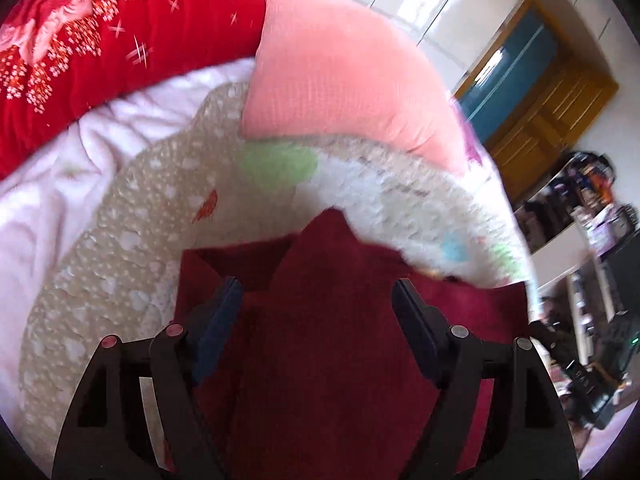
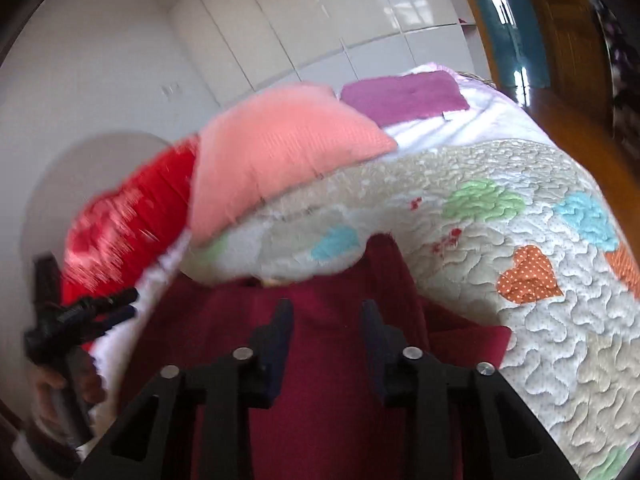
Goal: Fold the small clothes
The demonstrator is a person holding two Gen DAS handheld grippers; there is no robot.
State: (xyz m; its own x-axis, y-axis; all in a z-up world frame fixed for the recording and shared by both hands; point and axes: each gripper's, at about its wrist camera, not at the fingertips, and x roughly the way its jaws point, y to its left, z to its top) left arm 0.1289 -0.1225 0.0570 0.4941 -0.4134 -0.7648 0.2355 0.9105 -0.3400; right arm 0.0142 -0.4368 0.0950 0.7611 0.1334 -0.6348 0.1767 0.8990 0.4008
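Left hand-held gripper (image 1: 318,300) was black plastic, triangular cut-outs in its arms, round silver pivot screws, dark blue pads (image 1: 224,312), right hand-held gripper (image 2: 326,320) built alike

Counts on the bed

One dark red garment (image 2: 332,380), one salmon pillow (image 2: 280,152), one red floral quilt (image 1: 100,52), one purple cloth (image 2: 404,96), one heart-patterned quilted bedspread (image 2: 520,340), two grippers: left (image 1: 316,320), right (image 2: 326,332).

Red quilt (image 2: 128,216) motion-blurred, dark red garment (image 1: 320,360) cut off at bottom edge
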